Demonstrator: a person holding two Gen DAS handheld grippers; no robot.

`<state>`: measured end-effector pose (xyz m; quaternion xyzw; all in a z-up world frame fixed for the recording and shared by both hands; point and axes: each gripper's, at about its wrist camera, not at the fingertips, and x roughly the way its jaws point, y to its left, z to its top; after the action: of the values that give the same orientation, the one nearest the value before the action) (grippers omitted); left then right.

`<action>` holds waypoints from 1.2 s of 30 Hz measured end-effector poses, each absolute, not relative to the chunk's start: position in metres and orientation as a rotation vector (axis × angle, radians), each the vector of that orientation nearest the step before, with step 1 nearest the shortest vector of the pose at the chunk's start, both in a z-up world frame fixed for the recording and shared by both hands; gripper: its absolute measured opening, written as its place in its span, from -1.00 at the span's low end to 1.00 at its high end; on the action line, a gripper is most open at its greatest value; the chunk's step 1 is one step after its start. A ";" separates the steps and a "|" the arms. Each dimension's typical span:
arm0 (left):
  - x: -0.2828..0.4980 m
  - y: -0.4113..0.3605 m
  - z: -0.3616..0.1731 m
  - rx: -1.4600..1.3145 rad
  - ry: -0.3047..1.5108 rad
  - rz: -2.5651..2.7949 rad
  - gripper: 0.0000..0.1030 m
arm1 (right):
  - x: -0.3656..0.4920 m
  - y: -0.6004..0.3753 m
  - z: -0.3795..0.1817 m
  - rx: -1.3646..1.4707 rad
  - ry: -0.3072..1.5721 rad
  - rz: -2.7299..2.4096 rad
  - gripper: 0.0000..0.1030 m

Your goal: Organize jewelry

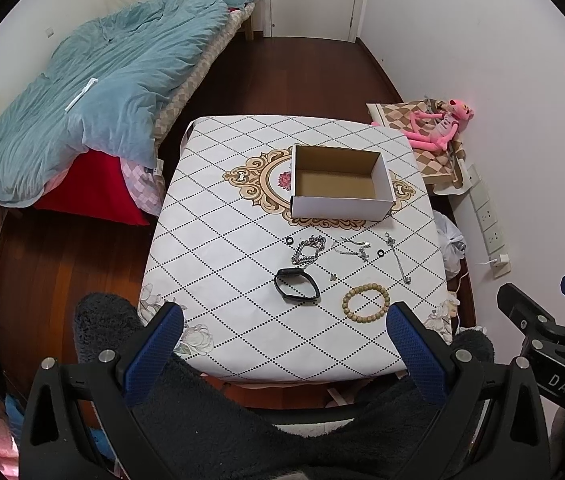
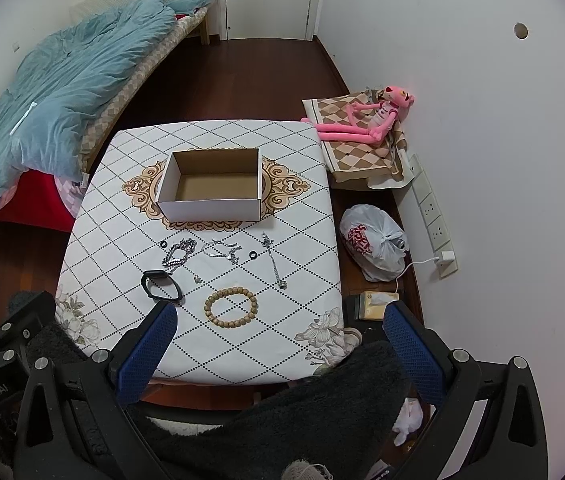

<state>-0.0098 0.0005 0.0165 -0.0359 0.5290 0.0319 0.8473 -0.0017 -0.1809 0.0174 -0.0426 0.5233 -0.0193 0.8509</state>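
An open, empty cardboard box [image 1: 340, 184] [image 2: 212, 188] stands mid-table. In front of it lie a chunky silver chain [image 1: 308, 250] [image 2: 178, 254], thin silver chains [image 1: 354, 250] [image 2: 222, 250], a long silver bracelet [image 1: 398, 258] [image 2: 274, 258], two small black rings [image 1: 289, 241] [image 1: 381, 254], a black wristband [image 1: 297, 284] [image 2: 161, 285] and a wooden bead bracelet [image 1: 365, 298] [image 2: 231, 306]. My left gripper [image 1: 286, 354] is open, held above the table's near edge. My right gripper [image 2: 280, 354] is open too, nearest the bead bracelet. Neither holds anything.
The table [image 1: 242, 280] wears a diamond-patterned white cloth. A bed with a blue quilt [image 1: 94, 96] is on the left. On the right are a pink plush toy [image 2: 370, 120] on a checked cushion, a plastic bag [image 2: 374, 240] and wall sockets. Dark fuzzy fabric [image 1: 242, 428] lies under both grippers.
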 end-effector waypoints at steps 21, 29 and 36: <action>-0.008 0.001 0.021 -0.077 1.107 0.068 1.00 | 0.000 -0.181 0.023 -0.086 1.087 -0.037 1.00; -0.007 0.003 0.023 -0.080 1.105 0.069 1.00 | -0.001 -0.180 0.025 -0.085 1.079 -0.035 1.00; -0.008 0.004 0.024 -0.079 1.101 0.065 1.00 | -0.001 -0.180 0.025 -0.087 1.078 -0.034 1.00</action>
<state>-0.0081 0.0041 0.0236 -0.0375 0.5231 0.0307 0.8509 -0.0014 -0.1805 0.0250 -0.0414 0.5132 -0.0161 0.8571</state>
